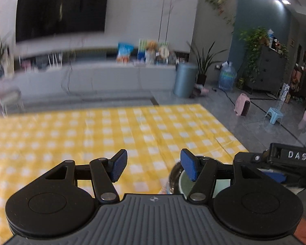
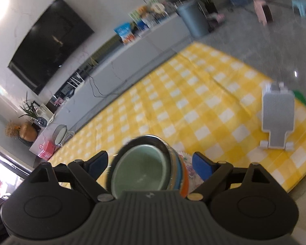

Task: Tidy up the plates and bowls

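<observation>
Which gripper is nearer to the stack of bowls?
Right. The right gripper has the bowl stack between its open jaws, untouched. The left gripper is open beside the stack, with cloth between its jaws.

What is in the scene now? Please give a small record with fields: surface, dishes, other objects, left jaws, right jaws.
surface: yellow checked cloth
dishes: stack of bowls, green bowl on top inside a metal bowl, coloured rims below
other objects: grey stand upright on the cloth, apart from the stack
left gripper: jaws open, nothing between them; stack lies behind its right finger
right gripper: jaws open, stack seen between them, pads not touching it
</observation>
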